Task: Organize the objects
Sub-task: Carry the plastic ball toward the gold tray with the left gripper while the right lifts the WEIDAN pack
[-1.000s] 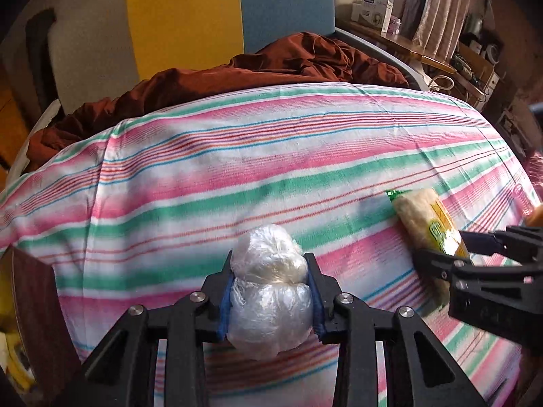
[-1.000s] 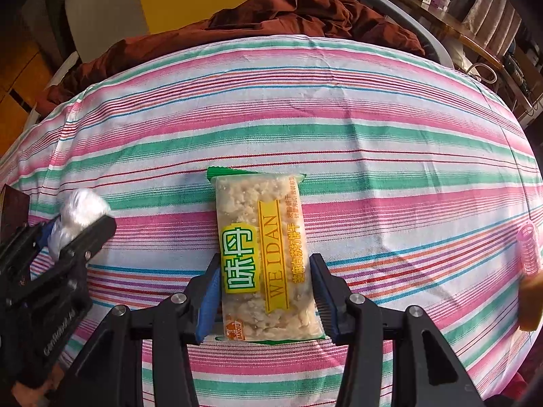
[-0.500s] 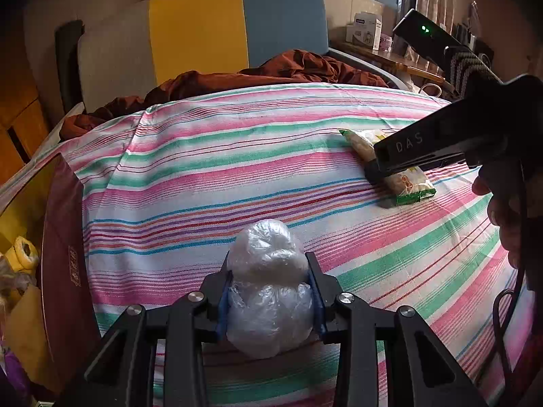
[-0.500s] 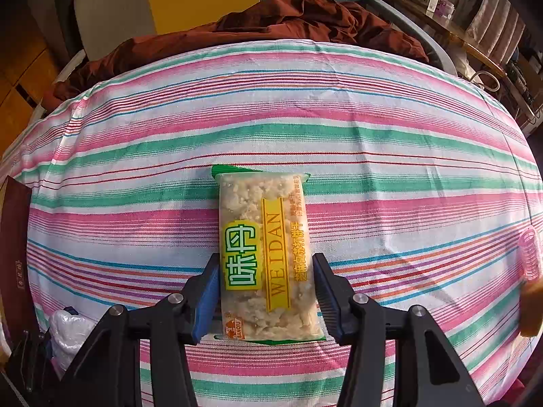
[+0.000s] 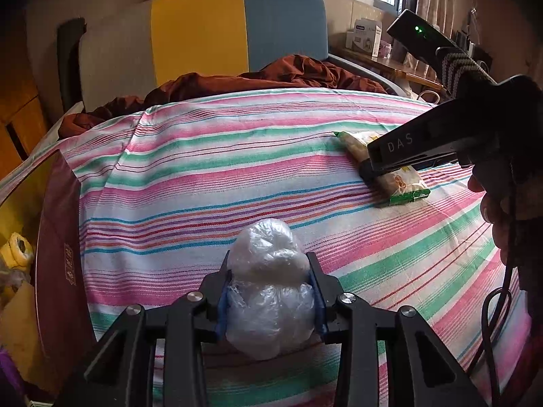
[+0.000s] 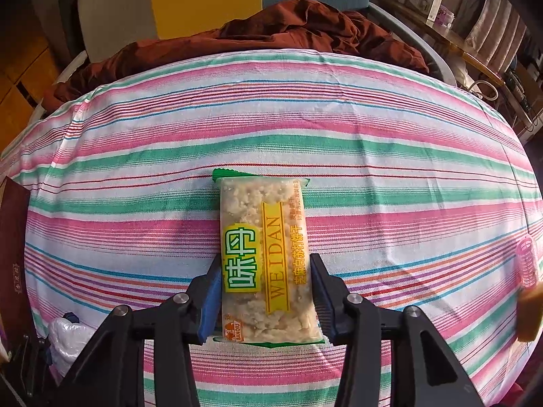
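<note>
Clear crumpled plastic-wrap bundle | light, squashy, left gripper fingers clamp its middle | yellow-green crumbly biscuit packet | fragile, right gripper fingers close against its long edges, grip unconfirmed

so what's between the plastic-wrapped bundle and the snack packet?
Only bare striped bedsheet between the plastic-wrapped bundle and the snack packet; the left wrist view shows it.

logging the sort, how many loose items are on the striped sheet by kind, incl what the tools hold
plastic-wrapped bundle: 1
snack pack: 1
pink hair roller: 1
total: 3
</note>
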Available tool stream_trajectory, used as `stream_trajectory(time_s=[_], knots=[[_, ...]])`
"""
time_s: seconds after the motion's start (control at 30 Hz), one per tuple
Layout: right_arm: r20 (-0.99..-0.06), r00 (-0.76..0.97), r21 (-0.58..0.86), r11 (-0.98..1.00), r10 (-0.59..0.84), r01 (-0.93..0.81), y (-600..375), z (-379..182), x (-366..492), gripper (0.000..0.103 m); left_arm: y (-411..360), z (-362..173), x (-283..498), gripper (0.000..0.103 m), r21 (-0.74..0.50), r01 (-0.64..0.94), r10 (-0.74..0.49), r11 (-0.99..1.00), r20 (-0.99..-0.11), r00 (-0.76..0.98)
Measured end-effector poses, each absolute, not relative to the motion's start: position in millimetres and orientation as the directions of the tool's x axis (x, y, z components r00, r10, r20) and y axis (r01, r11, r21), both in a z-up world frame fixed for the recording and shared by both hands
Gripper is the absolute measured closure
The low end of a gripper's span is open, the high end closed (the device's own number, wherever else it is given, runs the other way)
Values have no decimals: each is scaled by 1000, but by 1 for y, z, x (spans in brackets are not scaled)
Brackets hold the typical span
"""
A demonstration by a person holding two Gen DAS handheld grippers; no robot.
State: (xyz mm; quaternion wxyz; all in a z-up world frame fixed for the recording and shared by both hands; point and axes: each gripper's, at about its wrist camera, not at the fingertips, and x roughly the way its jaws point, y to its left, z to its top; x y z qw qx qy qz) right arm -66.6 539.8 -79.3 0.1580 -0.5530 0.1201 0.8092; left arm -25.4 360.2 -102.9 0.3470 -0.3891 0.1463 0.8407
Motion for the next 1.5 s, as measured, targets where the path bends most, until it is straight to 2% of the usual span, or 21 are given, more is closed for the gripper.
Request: stream_trajectory(time_s=[0.43, 1.0, 1.3, 1.5], knots=[[-928, -364, 40, -952, 77, -305, 519, -83, -76, 56, 358, -92, -11, 68, -6, -724, 460, -690, -776, -432], [-918, -394, 24, -984, 47, -174, 472, -84, -69, 56, 303, -14, 31, 68, -16, -727, 534, -687, -689, -490], [-912, -409, 19, -996, 20, -91, 456, -89, -71, 56, 252, -3, 14, 67, -44, -664, 510, -746, -678, -528], [-911, -412, 11, -996, 27, -89, 459, -93, -76, 56, 177, 2, -14, 67, -88, -533, 445, -842, -672, -592]])
